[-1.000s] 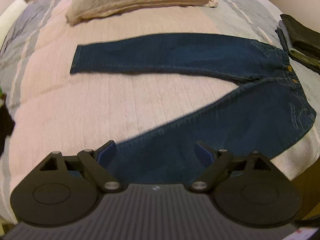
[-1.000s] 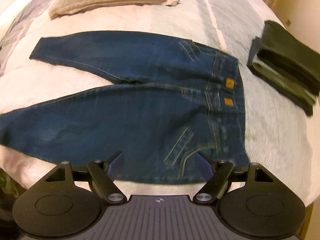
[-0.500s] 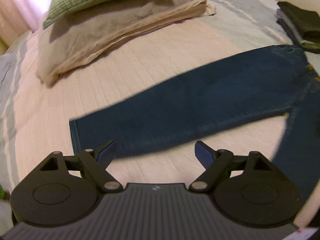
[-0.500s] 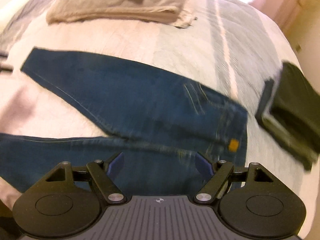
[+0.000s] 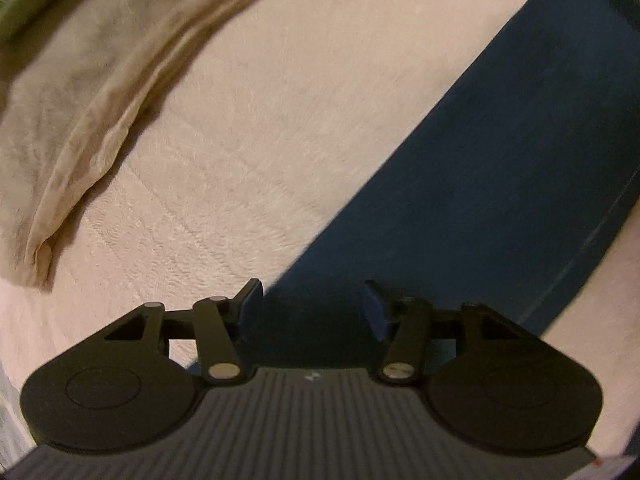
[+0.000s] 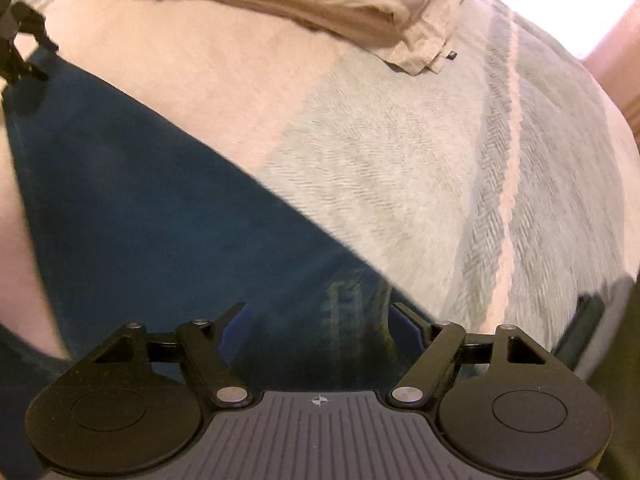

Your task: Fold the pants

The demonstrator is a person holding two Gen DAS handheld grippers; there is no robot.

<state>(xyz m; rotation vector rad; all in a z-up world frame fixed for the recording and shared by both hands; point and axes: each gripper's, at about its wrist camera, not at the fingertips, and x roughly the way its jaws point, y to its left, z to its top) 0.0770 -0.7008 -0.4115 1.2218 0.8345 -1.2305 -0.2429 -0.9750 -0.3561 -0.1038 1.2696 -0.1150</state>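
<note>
Lying flat on the bed, the dark blue denim pants (image 5: 500,184) are seen in both wrist views, spread over a pale pink textured bedspread (image 5: 248,152). In the left wrist view one leg runs as a diagonal band from the lower middle to the upper right. The left gripper (image 5: 314,306) is held low over the near end of that leg, its blue-padded fingers (image 5: 250,304) set wide apart with denim visible between them and nothing clamped. A beige folded blanket (image 5: 72,92) is seen at the upper left, well apart from the leg.

In the right wrist view the right gripper (image 6: 318,322) is held over the pants' upper part, where faint yellowish stitching (image 6: 352,300) is blurred. Its fingers are also spread wide, holding nothing. Whether either gripper touches the cloth cannot be told. The left gripper's black tip shows at the far left edge, at the leg's end.
</note>
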